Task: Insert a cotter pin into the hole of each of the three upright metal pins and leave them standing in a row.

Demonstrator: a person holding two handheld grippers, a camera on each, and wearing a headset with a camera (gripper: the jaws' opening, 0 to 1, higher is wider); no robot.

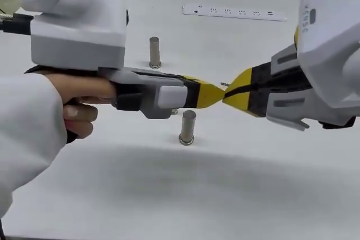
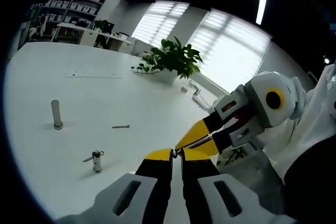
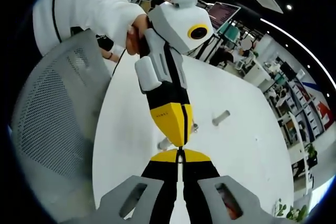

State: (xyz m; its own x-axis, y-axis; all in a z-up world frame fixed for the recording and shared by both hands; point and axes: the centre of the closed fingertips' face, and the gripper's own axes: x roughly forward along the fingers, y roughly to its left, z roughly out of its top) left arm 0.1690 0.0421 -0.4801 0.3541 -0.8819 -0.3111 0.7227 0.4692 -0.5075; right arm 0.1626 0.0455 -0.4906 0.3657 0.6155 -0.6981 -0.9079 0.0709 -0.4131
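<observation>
L gripper (image 1: 214, 95) & R gripper (image 1: 232, 95) meet tip to tip above the table (image 1: 169, 195). R jaws closed on a cotter pin (image 2: 197, 141) lying along their seam. L jaws also closed, tips at the pin's end; can't tell if they pinch it. Below: two bare metal pins (image 1: 154, 52) (image 1: 187, 127) upright, a third pin (image 2: 96, 161) w/ a cotter through it, and a loose cotter (image 2: 121, 127) nearby.

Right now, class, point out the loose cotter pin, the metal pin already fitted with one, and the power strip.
loose cotter pin (image 2: 121, 127), left gripper view, mid-shank.
fitted metal pin (image 2: 97, 163), left gripper view, body below the cotter.
power strip (image 1: 233, 12), head view, middle of top face.
</observation>
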